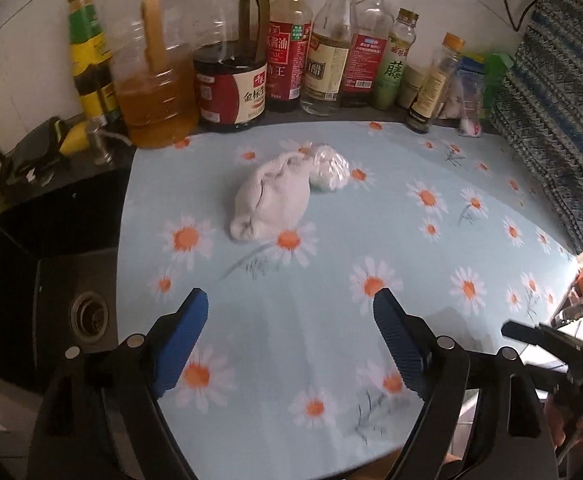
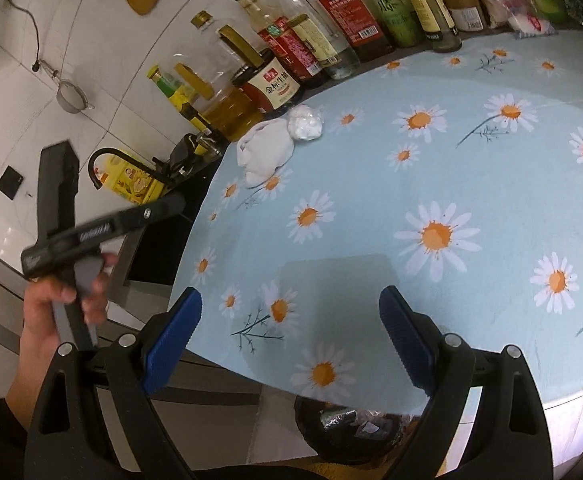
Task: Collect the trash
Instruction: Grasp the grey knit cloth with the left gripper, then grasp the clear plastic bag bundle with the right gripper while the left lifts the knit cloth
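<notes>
A crumpled white cloth (image 1: 271, 198) lies on the daisy-print tablecloth (image 1: 331, 332), with a scrunched clear plastic wad (image 1: 329, 170) touching its far right end. Both show small in the right wrist view, the cloth (image 2: 265, 150) and the wad (image 2: 306, 122) near the bottles. My left gripper (image 1: 291, 312) hovers open over the cloth-covered table, well short of the cloth, nothing between its blue pads. My right gripper (image 2: 291, 308) is open too, empty, above the table's near edge. A dark trash bin (image 2: 351, 428) with wrappers inside sits below that edge.
A row of oil, sauce and vinegar bottles (image 1: 247, 60) lines the back wall. A black sink (image 1: 51, 264) with its drain lies left of the table. A patterned fabric (image 1: 551, 100) hangs at the right. A hand holds the other gripper's handle (image 2: 71, 264) at left.
</notes>
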`<state>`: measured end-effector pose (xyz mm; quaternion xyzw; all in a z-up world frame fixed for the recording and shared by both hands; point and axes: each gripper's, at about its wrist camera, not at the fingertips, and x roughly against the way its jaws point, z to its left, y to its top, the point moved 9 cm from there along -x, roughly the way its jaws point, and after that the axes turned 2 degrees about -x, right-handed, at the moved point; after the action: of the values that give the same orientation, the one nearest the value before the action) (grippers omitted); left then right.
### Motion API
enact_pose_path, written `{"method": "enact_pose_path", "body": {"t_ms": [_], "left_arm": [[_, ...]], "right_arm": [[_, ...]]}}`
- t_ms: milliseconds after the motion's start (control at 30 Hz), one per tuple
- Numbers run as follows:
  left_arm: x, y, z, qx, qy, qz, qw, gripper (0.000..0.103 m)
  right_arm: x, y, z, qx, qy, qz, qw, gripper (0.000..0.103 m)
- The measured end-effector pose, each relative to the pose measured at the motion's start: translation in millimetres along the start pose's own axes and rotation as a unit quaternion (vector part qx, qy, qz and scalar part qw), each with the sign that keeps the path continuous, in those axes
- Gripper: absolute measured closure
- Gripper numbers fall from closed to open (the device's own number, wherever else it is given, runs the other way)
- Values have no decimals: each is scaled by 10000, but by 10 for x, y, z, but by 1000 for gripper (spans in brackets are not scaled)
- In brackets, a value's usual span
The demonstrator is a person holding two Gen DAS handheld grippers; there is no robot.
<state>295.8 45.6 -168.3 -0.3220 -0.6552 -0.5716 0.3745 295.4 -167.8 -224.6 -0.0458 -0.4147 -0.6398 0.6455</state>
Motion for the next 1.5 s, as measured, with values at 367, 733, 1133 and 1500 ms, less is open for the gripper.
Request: {"method": "enact_pose_path", "body": {"t_ms": [367,733,1133,1500], "left_arm": [[-639,499,62,-40,419,380,9984,21],[-1269,634,181,-276,880,819,9924,22],[-1402,593,212,-377,911,941,9907,65],[-883,460,218,-13,946,561,9939,70]], "right_arm": [[-132,267,-298,240,-34,206,9995,13],[-213,453,-485,121,174,328,9992,13],[-265,576,-581,-31,471,228,9986,13],[-473,826,-421,200,420,362,9983,13]]}}
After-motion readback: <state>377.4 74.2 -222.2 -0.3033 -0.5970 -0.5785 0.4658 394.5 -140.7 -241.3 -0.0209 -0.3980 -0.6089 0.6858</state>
